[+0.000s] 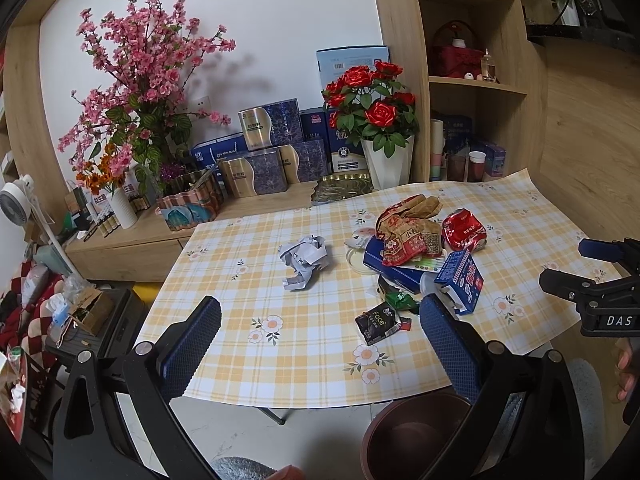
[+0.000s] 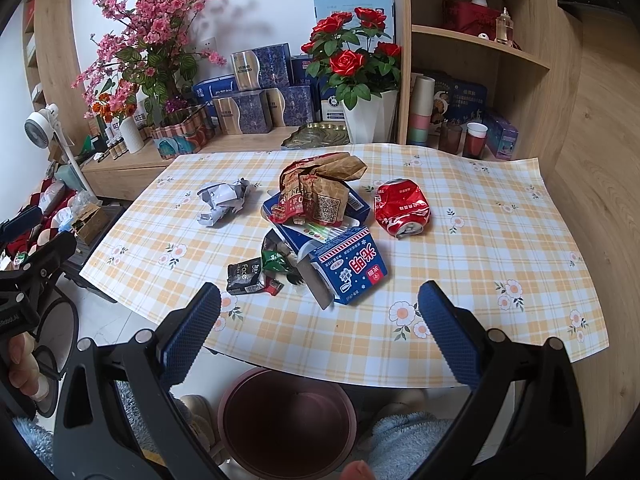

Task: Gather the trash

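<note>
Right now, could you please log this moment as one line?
left tongs open | right tongs open | trash on table | bin empty

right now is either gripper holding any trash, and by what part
Nothing is held. The left gripper and right gripper are both open and empty, above the table's near edge; the trash lies untouched on it.
</note>
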`<move>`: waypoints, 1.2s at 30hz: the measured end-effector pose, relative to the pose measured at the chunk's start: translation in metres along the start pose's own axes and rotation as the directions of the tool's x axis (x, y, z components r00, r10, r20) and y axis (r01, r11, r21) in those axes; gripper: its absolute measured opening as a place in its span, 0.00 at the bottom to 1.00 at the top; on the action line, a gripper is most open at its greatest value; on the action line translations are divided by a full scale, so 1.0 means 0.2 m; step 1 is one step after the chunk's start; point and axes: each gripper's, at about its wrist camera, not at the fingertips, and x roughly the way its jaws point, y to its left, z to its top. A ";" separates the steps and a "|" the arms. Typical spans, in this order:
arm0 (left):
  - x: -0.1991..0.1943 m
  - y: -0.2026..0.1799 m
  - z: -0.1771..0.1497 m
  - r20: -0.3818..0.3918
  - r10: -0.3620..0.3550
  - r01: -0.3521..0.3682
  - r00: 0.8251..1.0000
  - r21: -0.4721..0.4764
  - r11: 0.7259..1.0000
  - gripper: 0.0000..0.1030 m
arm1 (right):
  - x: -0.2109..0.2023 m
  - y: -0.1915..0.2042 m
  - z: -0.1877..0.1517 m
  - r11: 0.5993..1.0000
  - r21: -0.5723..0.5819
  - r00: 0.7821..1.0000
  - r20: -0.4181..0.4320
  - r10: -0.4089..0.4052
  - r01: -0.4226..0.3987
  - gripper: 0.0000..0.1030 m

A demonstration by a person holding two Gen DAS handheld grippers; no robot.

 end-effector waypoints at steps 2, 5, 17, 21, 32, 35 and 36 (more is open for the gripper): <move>0.00 0.00 0.00 0.000 0.000 0.000 1.000 0.000 1.000 0.95 | 0.00 0.00 0.00 1.000 0.000 1.000 0.000 0.001 -0.001 0.95; 0.00 0.00 0.00 -0.001 0.001 -0.001 1.000 0.000 1.000 0.95 | 0.00 0.00 0.00 1.000 0.001 1.000 -0.001 0.001 -0.001 0.95; 0.11 0.03 -0.05 -0.018 0.001 -0.001 1.000 0.010 1.000 0.95 | 0.04 -0.03 -0.01 0.998 0.056 0.999 0.007 0.031 -0.032 0.95; 0.22 0.10 -0.05 -0.046 -0.037 0.037 0.998 -0.013 0.999 0.95 | 0.10 -0.04 0.01 0.998 0.050 0.999 0.022 0.024 -0.025 0.95; 0.53 0.34 -0.08 -0.102 -0.059 0.041 0.993 -0.171 0.984 0.95 | 0.48 0.00 0.18 0.999 -0.033 0.999 -0.021 0.027 -0.027 0.95; 0.61 0.38 -0.09 -0.106 -0.049 0.029 0.993 -0.184 0.982 0.95 | 0.66 0.06 0.25 0.997 -0.081 0.999 -0.045 0.017 -0.021 0.95; 0.63 0.40 -0.09 -0.103 -0.052 0.031 0.993 -0.190 0.981 0.95 | 0.72 0.08 0.28 0.995 -0.098 0.999 -0.049 0.014 -0.019 0.95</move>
